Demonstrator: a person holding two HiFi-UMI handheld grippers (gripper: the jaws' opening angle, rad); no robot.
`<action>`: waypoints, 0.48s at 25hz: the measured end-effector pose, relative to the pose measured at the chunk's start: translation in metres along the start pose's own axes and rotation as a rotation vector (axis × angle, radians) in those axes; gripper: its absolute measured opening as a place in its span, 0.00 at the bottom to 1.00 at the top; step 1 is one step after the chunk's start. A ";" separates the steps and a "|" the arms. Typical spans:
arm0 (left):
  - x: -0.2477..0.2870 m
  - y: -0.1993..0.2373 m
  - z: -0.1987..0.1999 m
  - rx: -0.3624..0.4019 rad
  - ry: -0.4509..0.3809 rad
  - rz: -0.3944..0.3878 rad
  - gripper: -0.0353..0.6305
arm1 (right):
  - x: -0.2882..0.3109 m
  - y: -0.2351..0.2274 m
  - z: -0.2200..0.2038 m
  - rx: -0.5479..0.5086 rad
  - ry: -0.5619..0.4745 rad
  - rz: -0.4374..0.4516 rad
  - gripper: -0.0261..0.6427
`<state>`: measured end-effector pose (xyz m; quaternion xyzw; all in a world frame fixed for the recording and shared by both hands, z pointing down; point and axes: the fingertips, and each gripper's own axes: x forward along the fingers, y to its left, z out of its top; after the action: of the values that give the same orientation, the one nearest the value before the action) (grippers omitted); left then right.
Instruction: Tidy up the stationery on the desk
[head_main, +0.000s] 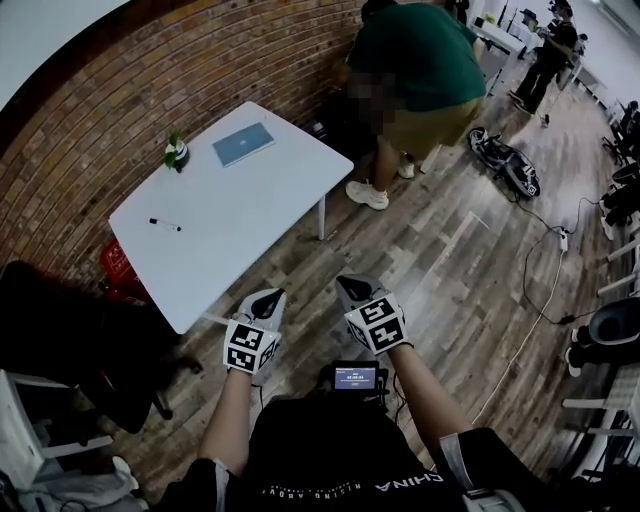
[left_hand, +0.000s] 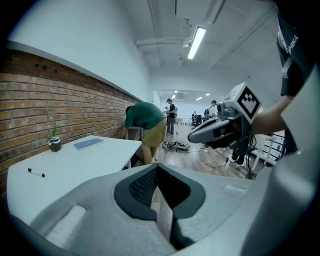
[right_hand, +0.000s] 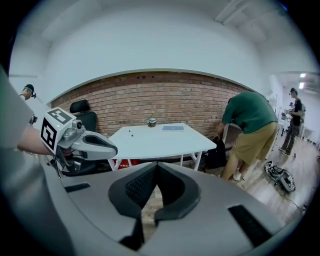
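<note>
Your left gripper (head_main: 268, 299) and right gripper (head_main: 352, 286) sit side by side in the lower middle of the head view, close to your body. Their tips are raised toward the desk (head_main: 250, 210). Each gripper's own view shows its jaws drawn together with only wood floor (head_main: 430, 260) behind them, so both are clenched on nothing. That looks like a carrying posture, not a reaching one, because you stand well apart from the desk and nothing is within range.

The desk fills the upper left of the head view, and the stationery lies scattered on it. A black pen (head_main: 165, 224) lies loose near the left edge, nearest to you. A blue notebook (head_main: 243, 143) lies flat toward the far corner. Just left of the notebook a small potted plant (head_main: 176, 153) stands by the brick wall (head_main: 120, 100), likely parked there to keep the working surface free.

Beyond the desk, at the top of the frame, a person (head_main: 420, 60) in a green shirt bends over near its far end. Judging from this, the tidying has not begun, and you must step closer first.
</note>
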<state>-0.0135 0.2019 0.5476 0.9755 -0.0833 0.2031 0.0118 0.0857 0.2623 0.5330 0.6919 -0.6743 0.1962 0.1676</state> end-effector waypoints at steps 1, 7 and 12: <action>0.005 0.001 0.002 -0.002 0.001 0.007 0.06 | 0.003 -0.005 0.002 -0.004 -0.001 0.007 0.05; 0.025 0.017 0.008 -0.006 0.014 0.034 0.06 | 0.024 -0.024 0.009 -0.005 0.005 0.041 0.05; 0.037 0.036 0.005 -0.030 0.021 0.053 0.06 | 0.047 -0.031 0.014 -0.015 0.021 0.065 0.05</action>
<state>0.0154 0.1602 0.5572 0.9705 -0.1122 0.2122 0.0220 0.1184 0.2158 0.5457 0.6661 -0.6962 0.2038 0.1733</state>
